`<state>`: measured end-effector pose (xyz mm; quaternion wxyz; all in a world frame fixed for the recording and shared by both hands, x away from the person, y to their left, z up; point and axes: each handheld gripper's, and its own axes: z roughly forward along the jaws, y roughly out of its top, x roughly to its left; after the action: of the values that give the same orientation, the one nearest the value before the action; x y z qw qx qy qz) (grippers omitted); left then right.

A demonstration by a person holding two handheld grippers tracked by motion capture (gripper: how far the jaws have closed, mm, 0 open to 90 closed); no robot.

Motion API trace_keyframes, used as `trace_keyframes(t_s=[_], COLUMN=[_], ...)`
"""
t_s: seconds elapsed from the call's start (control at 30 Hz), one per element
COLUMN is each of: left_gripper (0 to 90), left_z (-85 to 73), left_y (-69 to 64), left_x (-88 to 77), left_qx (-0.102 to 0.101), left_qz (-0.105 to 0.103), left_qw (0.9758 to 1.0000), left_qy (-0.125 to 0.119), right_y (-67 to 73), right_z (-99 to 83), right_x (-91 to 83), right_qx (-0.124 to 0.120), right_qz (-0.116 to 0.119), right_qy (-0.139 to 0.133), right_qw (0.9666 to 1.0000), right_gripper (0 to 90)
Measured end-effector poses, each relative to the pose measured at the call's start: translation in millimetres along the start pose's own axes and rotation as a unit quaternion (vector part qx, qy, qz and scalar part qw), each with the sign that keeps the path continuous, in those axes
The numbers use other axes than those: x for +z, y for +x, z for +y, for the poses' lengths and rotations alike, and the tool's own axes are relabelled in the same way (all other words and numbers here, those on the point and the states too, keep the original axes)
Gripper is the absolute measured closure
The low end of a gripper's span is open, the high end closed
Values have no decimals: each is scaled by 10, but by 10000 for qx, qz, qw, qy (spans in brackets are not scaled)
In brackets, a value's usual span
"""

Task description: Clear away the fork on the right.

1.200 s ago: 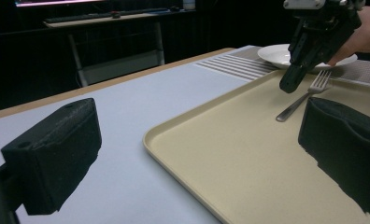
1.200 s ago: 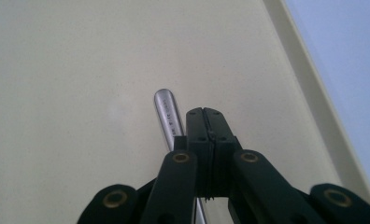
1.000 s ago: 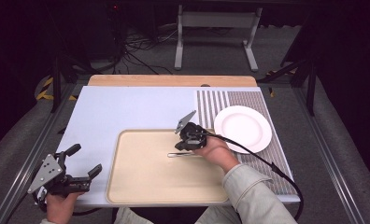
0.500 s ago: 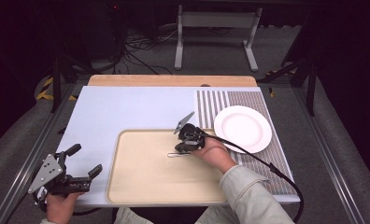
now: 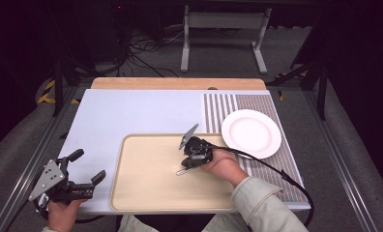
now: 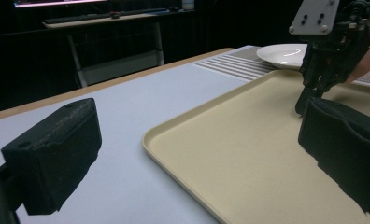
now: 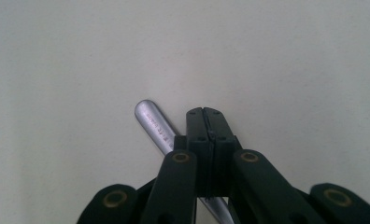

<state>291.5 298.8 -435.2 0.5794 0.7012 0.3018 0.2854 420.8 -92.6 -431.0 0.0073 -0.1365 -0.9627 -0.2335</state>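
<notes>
While the large beige plastic tray sits on the pale blue table mat, the right gripper is clamped down on a thin silver metal utensil handle lying flat mid-tray; left gripper gapes, holding nothing. Handle looks light, stiff, slippery; best pinched mid-shaft.

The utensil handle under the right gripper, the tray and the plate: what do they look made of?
Utensil handle: polished metal, probably stainless steel; it is silvery, reflective and bears stamped lettering. Tray: likely matte plastic; an even beige with a rounded, moulded rim and no shine. Plate: glazed ceramic or perhaps melamine; plain white with a soft gloss. The right gripper is shut on the handle.
</notes>
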Motion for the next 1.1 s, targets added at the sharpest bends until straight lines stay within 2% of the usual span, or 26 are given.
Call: trace_keyframes(t_s=[0.17,0.43,0.67,0.83,0.9,1.1], left_gripper=[2,2,2,2,2,2], left_z=[4,5,6,5,4,5], left_y=[-1,-2,-7,-11,-10,-9], left_x=[-4,-10,-3,0,-1,-1], left_qx=[0,-6,3,5,2,6], left_qz=[14,16,3,6,11,8], left_qw=[10000,10000,10000,10000,10000,10000], left_qy=[-12,-32,-10,-5,-10,8], right_y=[103,219,381,409,429,474], right_z=[-41,-155,-295,-380,-441,-546], right_x=[-8,-56,-134,-171,-201,-259], right_qx=[-102,-123,-269,-277,-214,-235], right_qz=[44,51,31,87,62,46], right_qy=[1,17,161,144,138,172], right_qw=[9999,9999,9995,9995,9997,9996], right_gripper=[900,900,900,900,900,900])
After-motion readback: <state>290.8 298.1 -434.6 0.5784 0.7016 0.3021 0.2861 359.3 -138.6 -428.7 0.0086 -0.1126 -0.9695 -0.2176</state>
